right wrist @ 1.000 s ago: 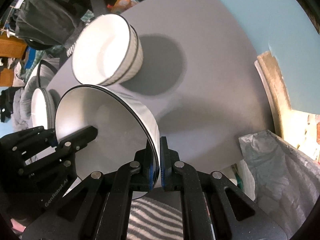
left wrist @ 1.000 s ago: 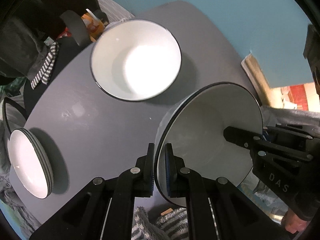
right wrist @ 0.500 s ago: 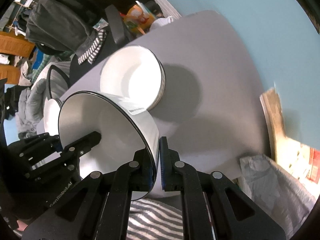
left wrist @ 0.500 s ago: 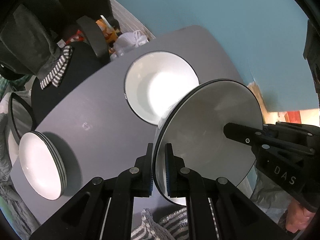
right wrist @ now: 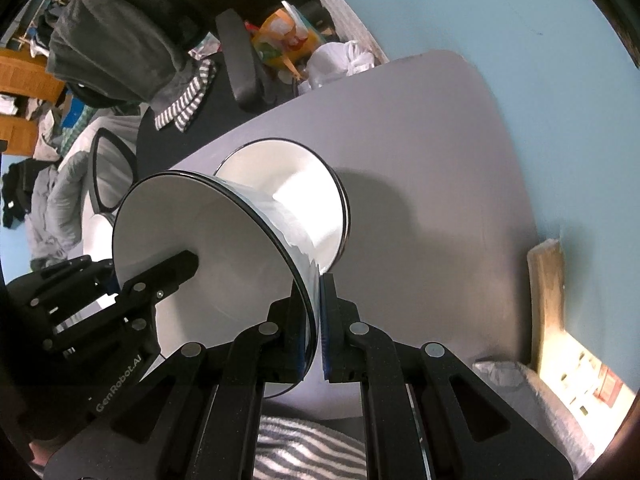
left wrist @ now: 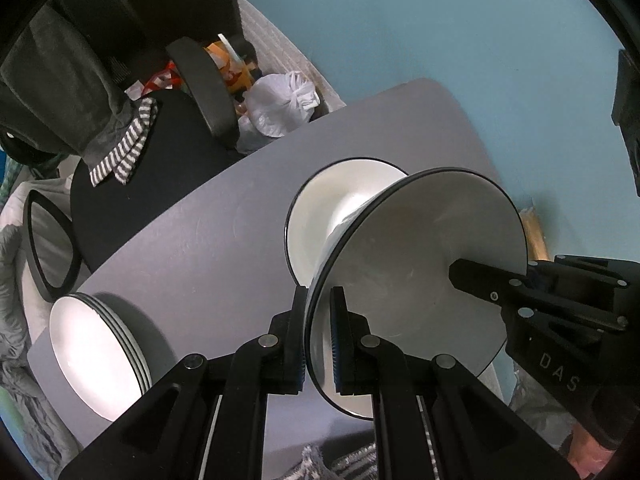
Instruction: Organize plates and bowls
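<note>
Left end of the bench [left wrist: 192, 248]: a stack of plates [left wrist: 96, 352] is sitting near the left edge, well apart from the work in hand.

Left tool [left wrist: 318, 334]: its fingers are clamping the near-left rim of the held bowl [left wrist: 420, 280], one pad inside the wall and one outside. The grip is looking firm.

Held bowl: both tools are carrying it clear of the bench, over the near edge toward the right. It is tilting steeply, its mouth facing the cameras and its base pointing away and down toward the second bowl [left wrist: 348, 200]. Being round, it has no long axis; its centre axis is running from the tools toward that second bowl.

Second bowl: it is resting on the bench near the middle, mouth up and slightly toward the tools. In both views the held bowl's base is overlapping its opening; whether the two are touching cannot be told.

Right tool [right wrist: 316, 326]: its fingers are closing on the opposite rim of the held bowl, again one pad either side of the wall.

Judgement: the step in hand is nesting the held bowl into the second one. The next move is calling for levelling the bowl, centring its base over the opening, lowering it, then parting both tools together so that neither rim is dragged.
</note>
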The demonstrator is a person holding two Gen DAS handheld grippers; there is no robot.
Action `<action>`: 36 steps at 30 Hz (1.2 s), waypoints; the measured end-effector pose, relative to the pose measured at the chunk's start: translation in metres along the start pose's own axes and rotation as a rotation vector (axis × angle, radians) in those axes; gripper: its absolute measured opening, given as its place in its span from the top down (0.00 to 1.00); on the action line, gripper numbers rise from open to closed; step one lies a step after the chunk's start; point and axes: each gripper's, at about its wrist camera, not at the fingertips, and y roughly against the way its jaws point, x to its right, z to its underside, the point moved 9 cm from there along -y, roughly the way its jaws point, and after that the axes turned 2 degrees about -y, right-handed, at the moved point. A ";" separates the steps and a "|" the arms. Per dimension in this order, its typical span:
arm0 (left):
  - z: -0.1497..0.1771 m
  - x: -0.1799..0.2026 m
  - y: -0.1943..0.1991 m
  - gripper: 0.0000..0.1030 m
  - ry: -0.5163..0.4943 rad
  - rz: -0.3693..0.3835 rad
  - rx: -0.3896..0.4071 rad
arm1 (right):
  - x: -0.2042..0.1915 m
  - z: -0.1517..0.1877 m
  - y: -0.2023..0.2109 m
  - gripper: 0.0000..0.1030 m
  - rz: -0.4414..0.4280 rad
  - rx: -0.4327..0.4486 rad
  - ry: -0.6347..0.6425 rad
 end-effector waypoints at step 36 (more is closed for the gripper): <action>-0.013 -0.018 -0.039 0.84 0.040 -0.032 -0.084 | -0.007 -0.032 -0.033 0.73 0.054 -0.081 0.042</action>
